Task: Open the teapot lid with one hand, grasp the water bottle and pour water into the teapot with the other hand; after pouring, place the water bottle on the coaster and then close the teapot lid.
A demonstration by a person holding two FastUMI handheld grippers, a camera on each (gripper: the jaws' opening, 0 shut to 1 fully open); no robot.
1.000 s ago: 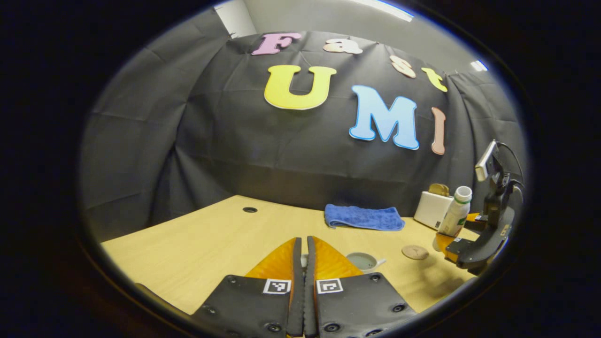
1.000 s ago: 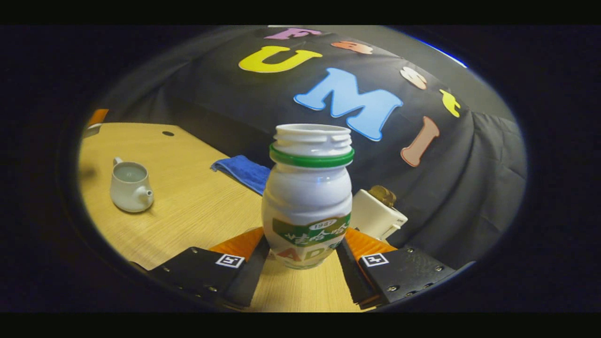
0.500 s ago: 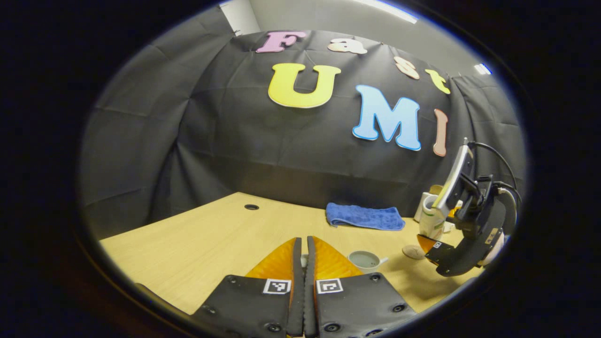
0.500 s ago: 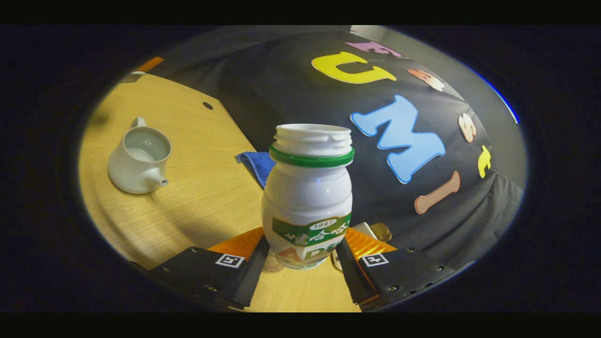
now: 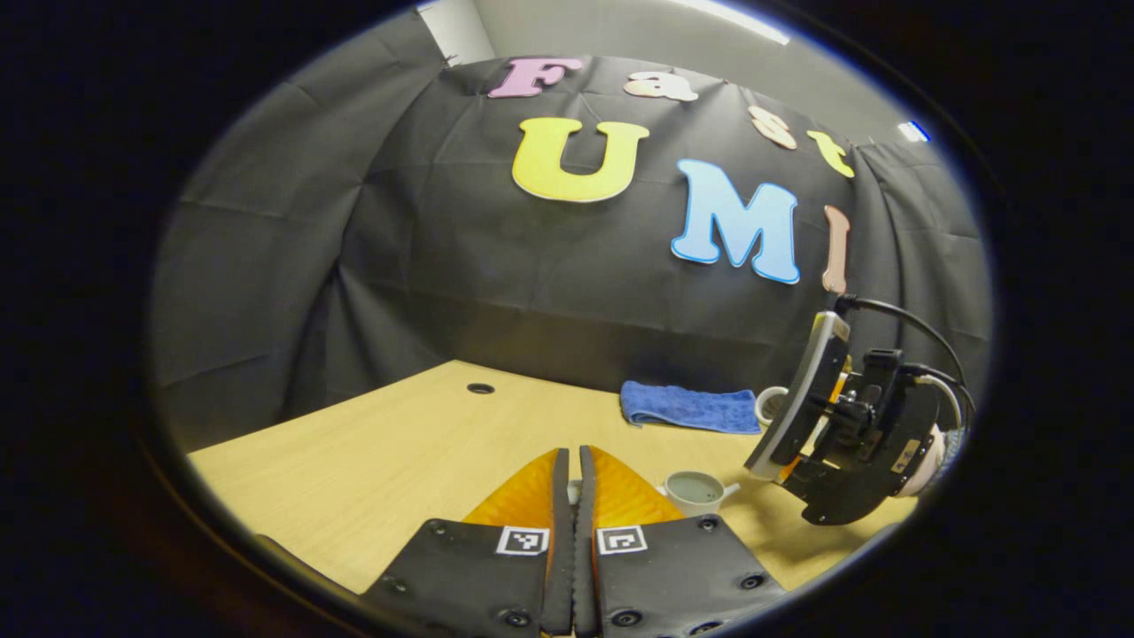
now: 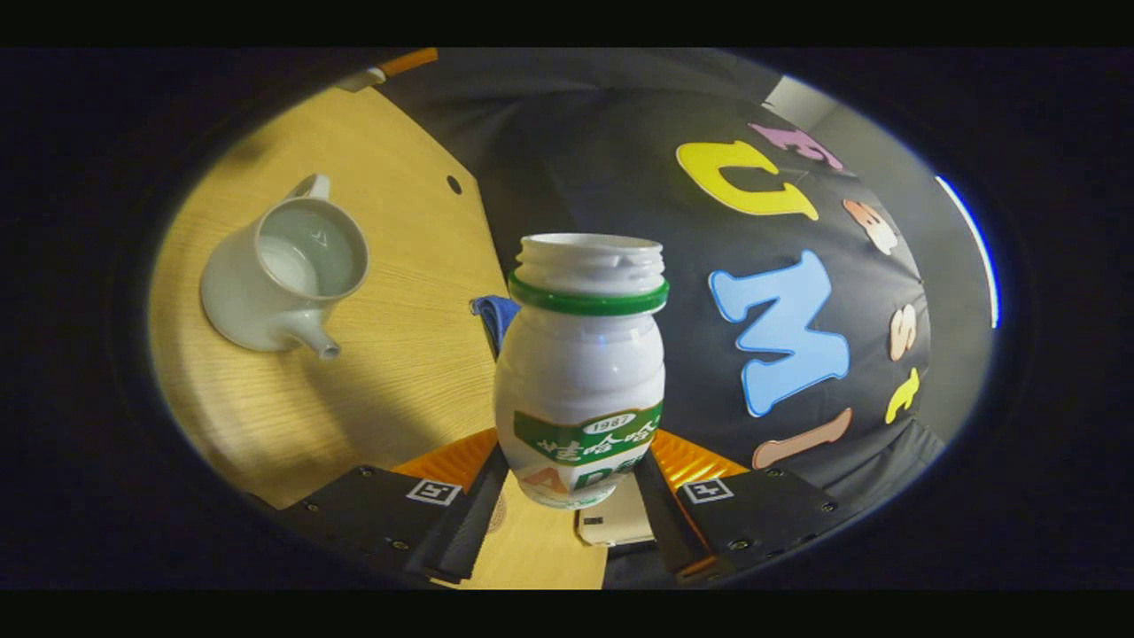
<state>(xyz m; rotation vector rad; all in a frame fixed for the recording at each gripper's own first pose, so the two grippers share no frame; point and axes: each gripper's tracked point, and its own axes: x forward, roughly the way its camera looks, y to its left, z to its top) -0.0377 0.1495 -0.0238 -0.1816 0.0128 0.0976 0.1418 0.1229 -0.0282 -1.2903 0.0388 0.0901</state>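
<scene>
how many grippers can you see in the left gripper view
2: the left gripper at the bottom centre, jaws together, and the right gripper farther off at the right edge, raised above the table near the teapot.

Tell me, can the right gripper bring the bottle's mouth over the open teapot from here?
Probably yes: the right gripper holds the bottle, the teapot stands lidless, with bare table between.

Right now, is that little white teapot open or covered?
Open. The teapot has no lid on; the right gripper view looks straight into its bare mouth.
</scene>
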